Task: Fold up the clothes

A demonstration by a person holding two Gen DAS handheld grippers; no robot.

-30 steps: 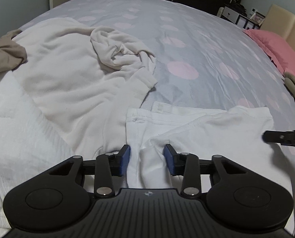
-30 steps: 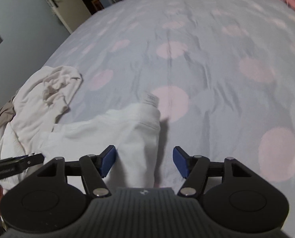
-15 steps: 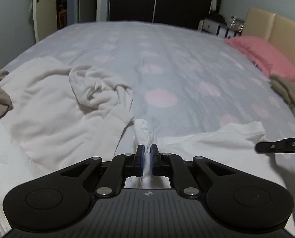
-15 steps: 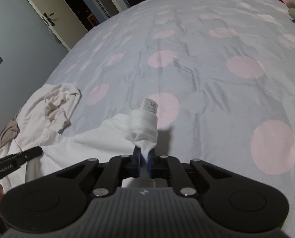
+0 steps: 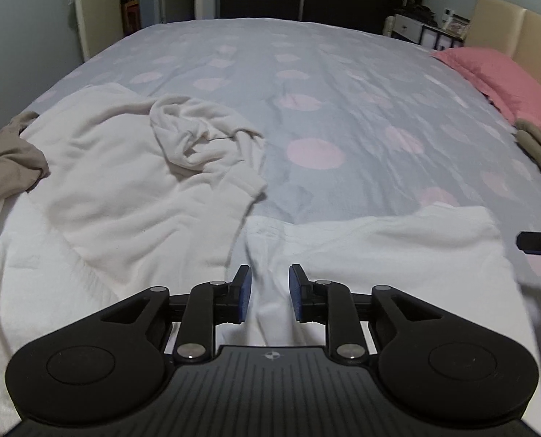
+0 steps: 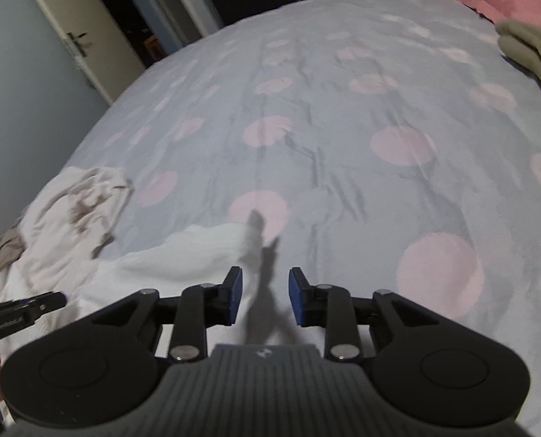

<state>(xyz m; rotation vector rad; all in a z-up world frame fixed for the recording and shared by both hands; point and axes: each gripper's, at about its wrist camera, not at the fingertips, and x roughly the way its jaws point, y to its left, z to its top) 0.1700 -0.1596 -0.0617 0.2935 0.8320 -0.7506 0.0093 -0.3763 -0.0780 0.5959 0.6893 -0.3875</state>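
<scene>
The left gripper (image 5: pixel 269 293) has its fingers (image 5: pixel 242 293) parted and opening, with a ridge of the white garment (image 5: pixel 379 247) running between them but neither pad pressing on it. The right gripper (image 6: pixel 262 295) is the same: fingers (image 6: pixel 233 295) apart and opening, the garment's right corner (image 6: pixel 254 251) lying in the gap, closer to the left pad, not pinched.

The white garment lies across the near edge of the bed (image 5: pixel 343 91), stretched between the two grippers, its far edge fairly straight but its surface bunched where each gripper stands. It reads as one fold just laid down and let go, though its final shape cannot be judged from these views.

To its left a cream sweater (image 5: pixel 125 182) is spread out with a sleeve or hood crumpled on top, not folded. A brown garment (image 5: pixel 8 167) sits in a heap at the far left, and another olive-brown one (image 5: pixel 540 153) lies by the pink pillow (image 5: pixel 500 80).

So the task seems to be in its early part: the white piece is partly folded at best and needs smoothing or a further fold, and at least the sweater and the brown heap are left to do.
</scene>
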